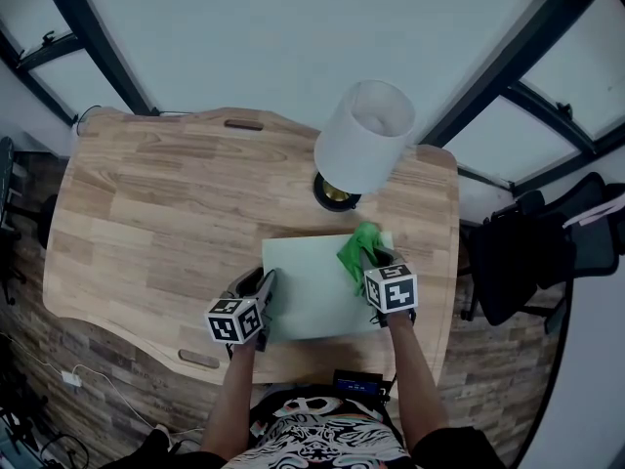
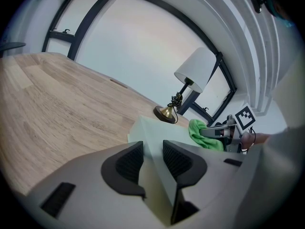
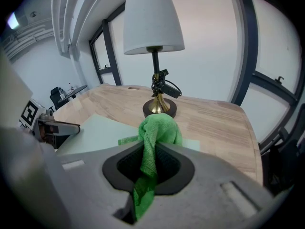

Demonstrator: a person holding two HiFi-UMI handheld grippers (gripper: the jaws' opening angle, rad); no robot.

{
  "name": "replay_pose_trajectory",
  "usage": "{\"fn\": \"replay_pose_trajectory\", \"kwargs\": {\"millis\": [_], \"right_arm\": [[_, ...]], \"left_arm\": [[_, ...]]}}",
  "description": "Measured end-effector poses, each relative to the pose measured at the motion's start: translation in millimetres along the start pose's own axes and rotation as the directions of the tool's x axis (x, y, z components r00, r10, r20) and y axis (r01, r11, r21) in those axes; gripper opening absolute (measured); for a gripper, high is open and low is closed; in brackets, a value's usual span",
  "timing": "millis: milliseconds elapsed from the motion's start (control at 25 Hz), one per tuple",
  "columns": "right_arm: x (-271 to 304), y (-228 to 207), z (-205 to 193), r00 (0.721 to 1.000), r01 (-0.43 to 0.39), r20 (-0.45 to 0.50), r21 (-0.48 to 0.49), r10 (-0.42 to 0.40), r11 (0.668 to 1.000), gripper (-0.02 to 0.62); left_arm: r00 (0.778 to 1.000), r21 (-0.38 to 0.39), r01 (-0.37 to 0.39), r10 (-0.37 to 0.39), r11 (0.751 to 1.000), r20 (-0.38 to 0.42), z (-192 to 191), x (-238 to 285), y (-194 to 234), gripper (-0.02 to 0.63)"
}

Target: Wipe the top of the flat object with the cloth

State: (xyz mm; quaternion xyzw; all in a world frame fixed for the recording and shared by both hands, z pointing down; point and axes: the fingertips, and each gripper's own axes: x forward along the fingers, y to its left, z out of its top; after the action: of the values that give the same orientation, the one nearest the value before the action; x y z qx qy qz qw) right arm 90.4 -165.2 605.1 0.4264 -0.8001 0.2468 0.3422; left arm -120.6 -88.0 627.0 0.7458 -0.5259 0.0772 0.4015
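From the head view, the pale green flat object (image 1: 312, 291) is being shown lying on the wooden table (image 1: 156, 213), near the front edge and just in front of the lamp (image 1: 363, 135). Its near left corner is being held by the left gripper (image 1: 266, 286). Over at the far right corner, the green cloth (image 1: 357, 245) is being pressed onto the object's top by the right gripper (image 1: 371, 259).

In the left gripper view, the left gripper (image 2: 152, 149) is being seen with the flat object (image 2: 157, 128) filling the gap between its pads, so the board's edge is being clamped. Across the sheet, the cloth (image 2: 200, 130) is being held by the right gripper (image 2: 209, 131), with the lamp (image 2: 195, 69) standing behind on the table (image 2: 57, 104).

In the right gripper view, the right gripper (image 3: 153, 149) is being seen closed tightly on the cloth (image 3: 157, 130), which is bunching up ahead of the pads and hanging down behind them. The bunch is being rested on the flat object (image 3: 95, 130), short of the lamp's (image 3: 153, 20) brass base. The left gripper (image 3: 66, 127) is being glimpsed at the sheet's left side.
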Motion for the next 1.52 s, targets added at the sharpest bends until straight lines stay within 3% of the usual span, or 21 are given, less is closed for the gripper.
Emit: {"fn": "replay_pose_trajectory", "kwargs": {"millis": [1520], "right_arm": [[19,53,13,0.996,-0.076,-0.057,-0.126,0.069,0.989,0.037]], "left_arm": [[1.0,0.006,0.003,-0.003,1.0,-0.019,0,1,0,0.129]]}}
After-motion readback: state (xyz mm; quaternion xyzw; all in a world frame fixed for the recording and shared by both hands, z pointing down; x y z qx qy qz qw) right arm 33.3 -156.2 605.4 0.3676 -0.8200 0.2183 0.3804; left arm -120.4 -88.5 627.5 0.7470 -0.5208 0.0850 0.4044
